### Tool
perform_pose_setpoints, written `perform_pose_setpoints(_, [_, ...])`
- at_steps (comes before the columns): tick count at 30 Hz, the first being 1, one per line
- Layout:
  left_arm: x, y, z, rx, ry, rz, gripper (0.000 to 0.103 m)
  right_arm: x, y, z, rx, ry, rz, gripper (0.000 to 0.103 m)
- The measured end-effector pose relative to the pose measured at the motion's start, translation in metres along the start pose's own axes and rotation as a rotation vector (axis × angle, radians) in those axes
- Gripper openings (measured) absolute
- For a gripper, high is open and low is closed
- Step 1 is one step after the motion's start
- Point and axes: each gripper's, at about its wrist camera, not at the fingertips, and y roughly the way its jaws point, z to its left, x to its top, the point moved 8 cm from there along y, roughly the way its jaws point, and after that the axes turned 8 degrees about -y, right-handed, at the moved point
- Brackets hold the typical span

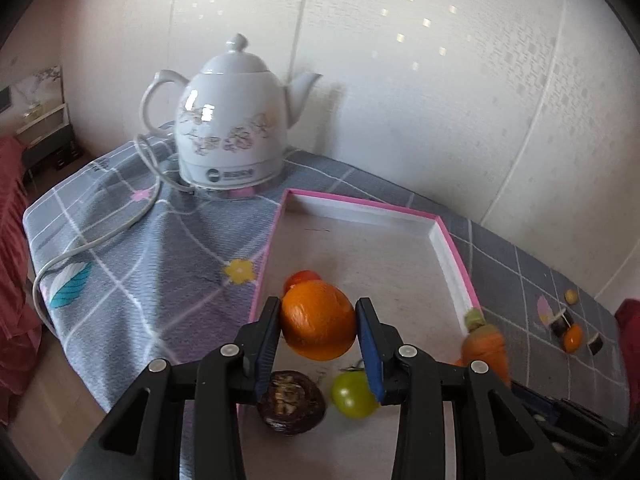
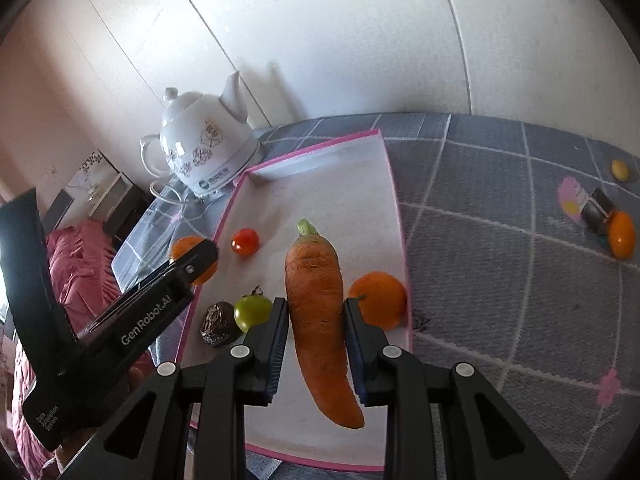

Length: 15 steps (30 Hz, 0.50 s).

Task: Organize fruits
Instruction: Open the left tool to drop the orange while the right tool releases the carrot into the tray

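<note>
My left gripper point(image 1: 318, 330) is shut on an orange point(image 1: 318, 322), held above the near left part of the pink-rimmed white tray point(image 1: 360, 216). In the right wrist view that left gripper point(image 2: 200, 258) reaches in from the left with the orange point(image 2: 185, 247) partly hidden behind a finger. My right gripper point(image 2: 316, 334) is shut on a long carrot point(image 2: 318, 312), green top pointing away, over the tray point(image 2: 320, 152). In the tray lie a red tomato point(image 2: 245, 241), a green tomato point(image 2: 252, 312), a dark wrinkled fruit point(image 2: 218, 323) and a second orange point(image 2: 378, 300).
A white ceramic kettle point(image 1: 230, 128) with its cord point(image 1: 100, 240) stands on the grey checked cloth behind the tray. On the cloth to the right lie a small yellow fruit point(image 2: 620, 170), a dark roll-like piece point(image 2: 598, 210) and an orange-yellow fruit point(image 2: 622, 236). A red bedspread point(image 2: 76, 264) lies at the left.
</note>
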Motion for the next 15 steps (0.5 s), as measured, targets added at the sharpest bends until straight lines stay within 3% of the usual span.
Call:
perform_pose_setpoints(8, [-0.001,-0.001,-0.023,-0.028,0.072,-0.017,0.038,-0.002,0.004,-0.002,0.0,0.005,0.013,0.029])
perform_pose_setpoints(15, [0.0,0.001,-0.005,0.023,0.016,-0.004,0.04,0.0,0.001,-0.005,-0.001,0.012,0.0,0.031])
